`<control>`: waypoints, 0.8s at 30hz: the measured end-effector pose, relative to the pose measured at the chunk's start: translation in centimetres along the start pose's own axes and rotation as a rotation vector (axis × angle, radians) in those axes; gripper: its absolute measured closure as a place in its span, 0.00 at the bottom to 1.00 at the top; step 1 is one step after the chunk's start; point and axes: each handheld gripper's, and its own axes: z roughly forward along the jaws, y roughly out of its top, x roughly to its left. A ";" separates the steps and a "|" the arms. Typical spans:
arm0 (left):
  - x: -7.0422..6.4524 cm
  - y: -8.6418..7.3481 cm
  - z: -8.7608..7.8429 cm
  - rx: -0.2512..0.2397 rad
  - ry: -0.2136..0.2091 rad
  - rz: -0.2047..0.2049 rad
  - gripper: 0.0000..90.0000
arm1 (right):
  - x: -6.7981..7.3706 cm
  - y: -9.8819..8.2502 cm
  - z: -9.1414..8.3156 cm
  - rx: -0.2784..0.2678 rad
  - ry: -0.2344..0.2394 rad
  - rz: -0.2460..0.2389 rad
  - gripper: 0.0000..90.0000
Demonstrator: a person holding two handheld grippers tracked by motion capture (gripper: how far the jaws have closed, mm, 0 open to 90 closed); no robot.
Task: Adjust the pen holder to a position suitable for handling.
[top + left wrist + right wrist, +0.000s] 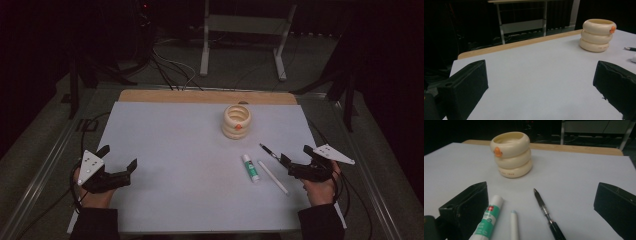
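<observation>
Between the wide-open right gripper (541, 212) jaws lie a black pen (546, 213) and a slim white stick (514, 226).

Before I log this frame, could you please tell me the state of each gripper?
Left gripper: open, holding nothing.
Right gripper: open, holding nothing, by the black pen.

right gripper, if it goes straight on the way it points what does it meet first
Probably the black pen, lying between the open jaws of the right gripper, with the white stick beside it; the cup stands farther on.
</observation>
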 end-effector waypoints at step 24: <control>0.1 -0.6 0.3 0.011 0.045 -0.005 0.00 | 1.9 4.6 3.6 -0.001 0.039 0.033 0.00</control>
